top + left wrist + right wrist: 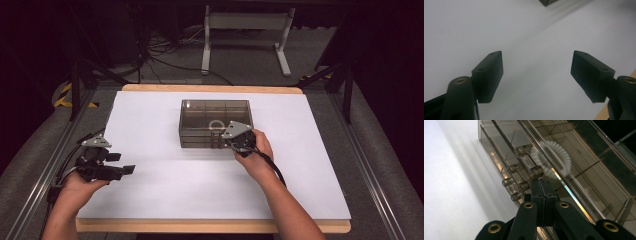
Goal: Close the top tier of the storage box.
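A smoky see-through drawer box (216,116) stands in the middle of the white table (150,125). Three clear bar handles (526,159) line its front, and a white coiled ring (554,157) lies inside, also seen from above as the ring (217,125). My right gripper (544,182) is shut, jaws pressed together with nothing between them, tips just below the uppermost handle. In the high view the right gripper (227,144) is at the box's front right. My left gripper (536,72) is open over bare table; in the high view the left gripper (122,163) sits far left, apart from the box.
The wooden table edge (210,226) runs along the near side. A box corner (549,2) shows at the top of the left gripper view. Beyond the table are a white frame stand (245,35) and cables (160,55) on the floor.
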`<control>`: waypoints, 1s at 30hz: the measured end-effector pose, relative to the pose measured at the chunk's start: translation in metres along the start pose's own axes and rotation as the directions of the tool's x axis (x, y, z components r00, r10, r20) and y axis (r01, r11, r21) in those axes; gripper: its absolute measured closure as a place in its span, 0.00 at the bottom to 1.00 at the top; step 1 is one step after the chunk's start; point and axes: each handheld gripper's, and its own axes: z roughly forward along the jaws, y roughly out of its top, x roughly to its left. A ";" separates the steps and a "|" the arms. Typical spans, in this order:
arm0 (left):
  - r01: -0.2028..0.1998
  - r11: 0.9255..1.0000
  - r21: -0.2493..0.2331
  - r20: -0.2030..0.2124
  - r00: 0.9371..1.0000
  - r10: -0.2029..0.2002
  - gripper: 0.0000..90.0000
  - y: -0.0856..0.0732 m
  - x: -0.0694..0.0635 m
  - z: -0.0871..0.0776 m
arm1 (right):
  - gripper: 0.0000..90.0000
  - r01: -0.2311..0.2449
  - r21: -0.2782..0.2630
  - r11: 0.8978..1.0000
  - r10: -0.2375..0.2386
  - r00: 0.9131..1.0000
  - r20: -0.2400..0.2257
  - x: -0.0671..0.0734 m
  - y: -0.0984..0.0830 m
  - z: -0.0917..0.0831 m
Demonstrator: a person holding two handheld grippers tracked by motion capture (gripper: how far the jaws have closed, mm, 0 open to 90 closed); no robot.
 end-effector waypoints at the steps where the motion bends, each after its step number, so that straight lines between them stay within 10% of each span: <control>1: 0.000 1.000 0.000 0.001 1.000 0.000 0.30 0.000 0.000 0.000 | 1.00 0.003 -0.001 1.000 -0.003 1.000 0.004 0.001 0.000 0.000; 30: -0.009 1.000 0.005 0.003 1.000 0.009 0.30 0.003 -0.001 0.003 | 1.00 0.003 -0.032 0.999 -0.005 0.999 -0.049 0.003 0.006 -0.019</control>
